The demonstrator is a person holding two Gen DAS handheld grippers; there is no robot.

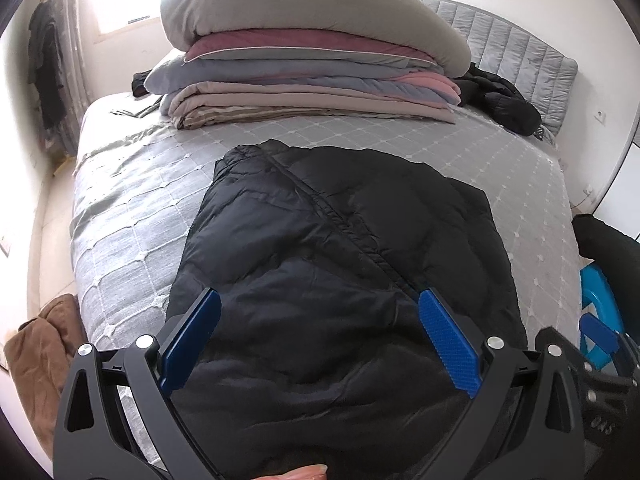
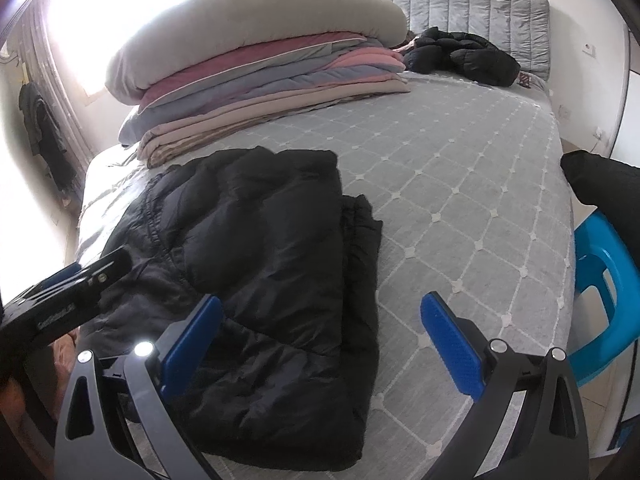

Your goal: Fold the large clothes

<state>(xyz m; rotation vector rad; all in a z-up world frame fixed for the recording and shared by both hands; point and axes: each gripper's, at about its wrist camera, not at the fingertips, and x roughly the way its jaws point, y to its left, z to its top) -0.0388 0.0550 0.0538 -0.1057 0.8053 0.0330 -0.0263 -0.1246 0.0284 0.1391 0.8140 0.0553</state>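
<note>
A black puffer jacket (image 1: 332, 248) lies folded lengthwise on the grey quilted bed (image 1: 120, 216). My left gripper (image 1: 318, 300) is open, hovering just above the jacket's near end, with nothing between its blue pads. In the right wrist view the jacket (image 2: 272, 248) lies left of centre on the bed (image 2: 460, 208). My right gripper (image 2: 320, 308) is open and empty above the jacket's right edge. The left gripper's body (image 2: 60, 300) shows at the left of the right wrist view.
A stack of folded quilts and a pillow (image 1: 304, 60) stands at the bed's far end, with another black jacket (image 1: 500, 100) beside it near the headboard. A blue plastic stool (image 2: 608, 300) stands right of the bed. A brown cloth (image 1: 44, 344) lies on the floor at left.
</note>
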